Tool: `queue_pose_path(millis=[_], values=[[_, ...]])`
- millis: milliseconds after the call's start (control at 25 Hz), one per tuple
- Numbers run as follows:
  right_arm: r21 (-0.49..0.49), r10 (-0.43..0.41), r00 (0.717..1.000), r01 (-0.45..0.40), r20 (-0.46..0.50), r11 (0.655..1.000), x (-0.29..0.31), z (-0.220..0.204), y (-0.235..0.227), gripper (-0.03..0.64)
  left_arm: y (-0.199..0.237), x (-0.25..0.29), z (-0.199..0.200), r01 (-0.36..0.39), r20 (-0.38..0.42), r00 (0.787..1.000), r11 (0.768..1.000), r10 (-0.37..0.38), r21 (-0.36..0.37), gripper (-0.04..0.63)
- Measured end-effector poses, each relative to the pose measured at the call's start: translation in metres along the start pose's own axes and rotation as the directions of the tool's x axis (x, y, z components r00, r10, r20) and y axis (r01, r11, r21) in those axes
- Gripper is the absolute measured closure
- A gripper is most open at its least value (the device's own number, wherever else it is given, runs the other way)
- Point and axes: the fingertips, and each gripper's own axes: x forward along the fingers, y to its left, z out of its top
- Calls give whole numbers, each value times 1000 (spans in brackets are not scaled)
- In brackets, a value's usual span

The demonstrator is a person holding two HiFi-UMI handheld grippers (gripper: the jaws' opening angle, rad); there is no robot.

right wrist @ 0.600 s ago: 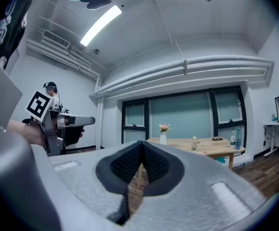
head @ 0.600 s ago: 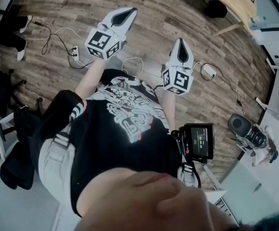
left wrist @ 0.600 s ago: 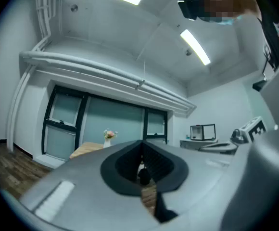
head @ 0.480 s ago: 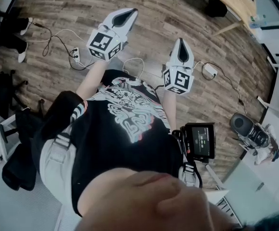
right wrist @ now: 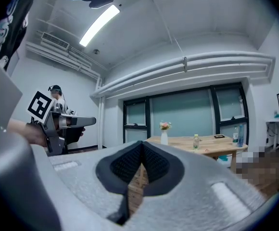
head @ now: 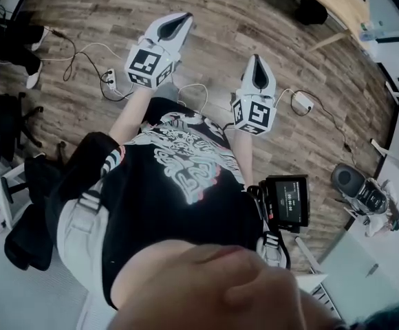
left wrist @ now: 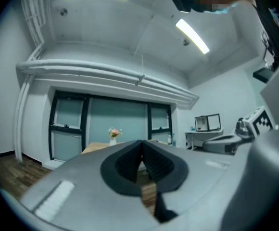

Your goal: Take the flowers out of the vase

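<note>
across the room, well apart from both grippers, the vase point(right wrist: 164, 138) is standing upright on the wooden table point(right wrist: 204, 146) in front of the windows. the flowers point(right wrist: 165, 125) are sitting in its mouth and rising straight up.

you are standing on the wood floor point(head: 220, 19), holding the left gripper point(head: 184, 19) and the right gripper point(head: 256, 62) out level ahead of you, side by side and not touching. both are pinched fully together with nothing between the pads, so neither is carrying anything.

through the right gripper view the vase is showing just right of the closed tips. through the left gripper view it is showing left of them and smaller, so the right gripper is looking a little nearer, though the difference is slight. the stems are running vertical, so the pull is likely going to be upward. before that you are going to need to walk over and spread one gripper's jaws.

counting: two grippers, one vase, one bunch of flowers (single stems are too small to number) and one table. a small bottle point(right wrist: 196, 141) and a taller bottle point(right wrist: 235, 135) are standing on the table to the right of the vase.
</note>
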Motion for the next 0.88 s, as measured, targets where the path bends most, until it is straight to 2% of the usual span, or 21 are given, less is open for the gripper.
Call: queue_pose_path(millis=[200,440,640,880], values=[[-20,-14,1000,14,9,1000,15,-1,-11,618,8,18,-4,-2,-4,1000,1000,2,20,606],[-41,-26,1000,26,-17,999,67,-11,-42,618,40,78,-18,-22,-8,1000,999,22,35,606],[-47,-35,999,34,-38,998,156,-19,-83,618,99,163,-15,-71,48,997,994,67,87,606],[-43,-66,996,63,-59,997,304,-8,-144,618,197,302,-7,-88,66,994,993,83,73,606]])
